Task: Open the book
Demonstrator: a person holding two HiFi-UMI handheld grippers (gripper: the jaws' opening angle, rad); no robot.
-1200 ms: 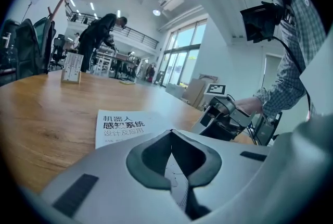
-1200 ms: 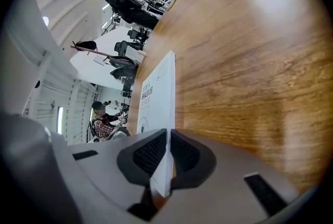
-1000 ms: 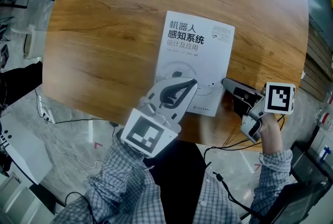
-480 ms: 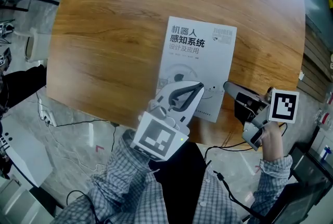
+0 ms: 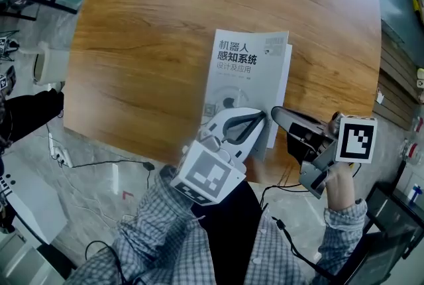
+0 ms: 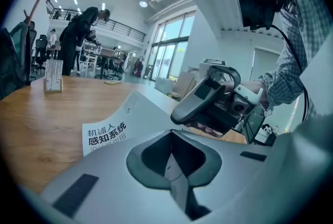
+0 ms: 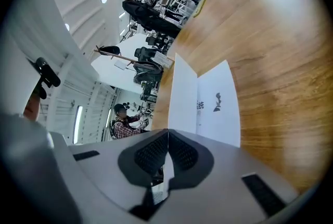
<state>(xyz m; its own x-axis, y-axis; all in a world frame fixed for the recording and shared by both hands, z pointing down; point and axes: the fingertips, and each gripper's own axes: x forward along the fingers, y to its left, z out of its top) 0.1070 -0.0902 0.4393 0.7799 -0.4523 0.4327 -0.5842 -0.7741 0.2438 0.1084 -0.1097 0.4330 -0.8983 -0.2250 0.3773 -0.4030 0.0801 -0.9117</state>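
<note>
- Head view: the book (image 5: 242, 88) lies closed-side down on the wooden bench (image 5: 146, 45), directly ahead of both hand-held grippers
- Its cover (image 5: 252, 45) stands slightly clear of the pages along the edge facing the right hand-held gripper
- The left hand-held gripper (image 5: 260, 116) lies over the near end of the book with its jaws drawn together, and its marker cube (image 5: 207, 177) sits behind it, toward the checked sleeve (image 5: 165, 230)
- The right hand-held gripper (image 5: 275, 111) meets the book's near right edge, just beside the left one's tips, with its marker cube (image 5: 356, 139) well behind its jaws
- Left gripper view: the left hand-held gripper (image 6: 172, 133) has its jaws closed tip to tip
- A pale strip shows in the slit behind the tips; whether anything is pinched there cannot be determined
- The book (image 6: 112, 132) rises from the bench (image 6: 36, 113) ahead and to the left of the jaws, its printed title facing up
- The right hand-held gripper (image 6: 179, 112) hangs just above and ahead of the jaw tips
- A small white stand (image 6: 53, 76) sits far ahead to the left on the bench
- Right gripper view: the right hand-held gripper (image 7: 167, 133) is closed on the near edge of the cover (image 7: 184, 98), which runs straight into the jaw tips
- The cover stands away from the inner page (image 7: 221, 103), which lies flat on the bench (image 7: 276, 61) ahead and to the right of the jaws
</note>
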